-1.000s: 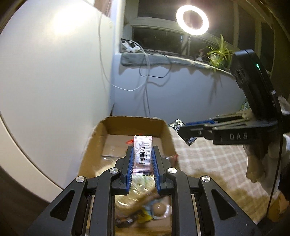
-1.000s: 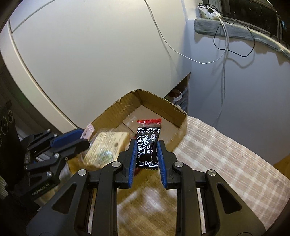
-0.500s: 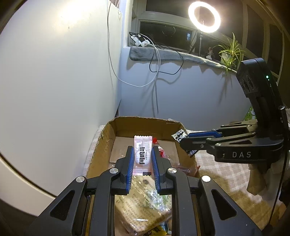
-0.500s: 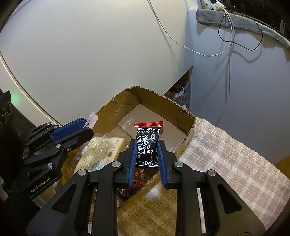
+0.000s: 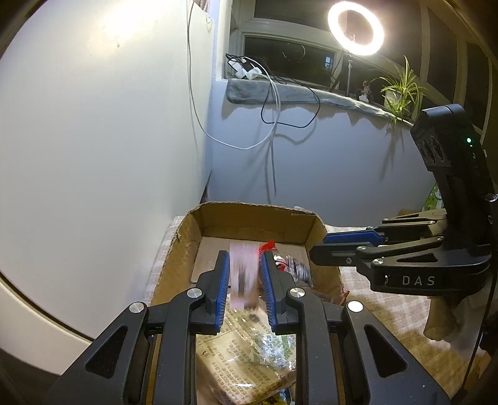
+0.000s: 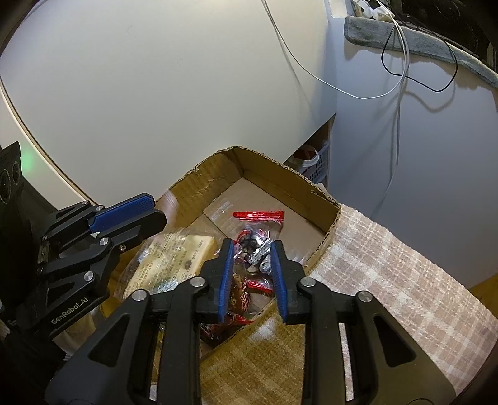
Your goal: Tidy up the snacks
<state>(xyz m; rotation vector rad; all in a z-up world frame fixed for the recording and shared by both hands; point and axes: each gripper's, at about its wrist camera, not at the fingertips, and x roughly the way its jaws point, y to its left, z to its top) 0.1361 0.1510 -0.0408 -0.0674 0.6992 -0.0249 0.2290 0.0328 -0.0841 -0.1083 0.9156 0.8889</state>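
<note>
Over the open brown cardboard box (image 5: 218, 218) on the pale checked cloth (image 6: 389, 264), both black grippers with blue pads point down into it. The left gripper (image 5: 244, 274) has just been opening: its jaws stand slightly apart, and the pink-and-white snack sachet (image 5: 242, 280) between them is smeared by motion blur, so it seems to be slipping free, though the blur makes it hard to say whether a pad touches it. Below it in the box lies a large clear bag of yellowish printed wafers (image 5: 246, 358). The right gripper (image 6: 252, 268) has also just been opening; its jaws are apart, and the black snack packet with a red top edge (image 6: 258, 230) lies on the box floor past the fingertips, not pressed by either pad. More dark red-patterned wrappers (image 6: 239, 299) lie under that gripper, in the near part of the box. From the left wrist view, the right gripper (image 5: 320, 246) reaches in over the box's right wall. A lit ring light (image 5: 354, 28) and 1 green potted plant (image 5: 401, 87) stand at the window ledge behind.
</note>
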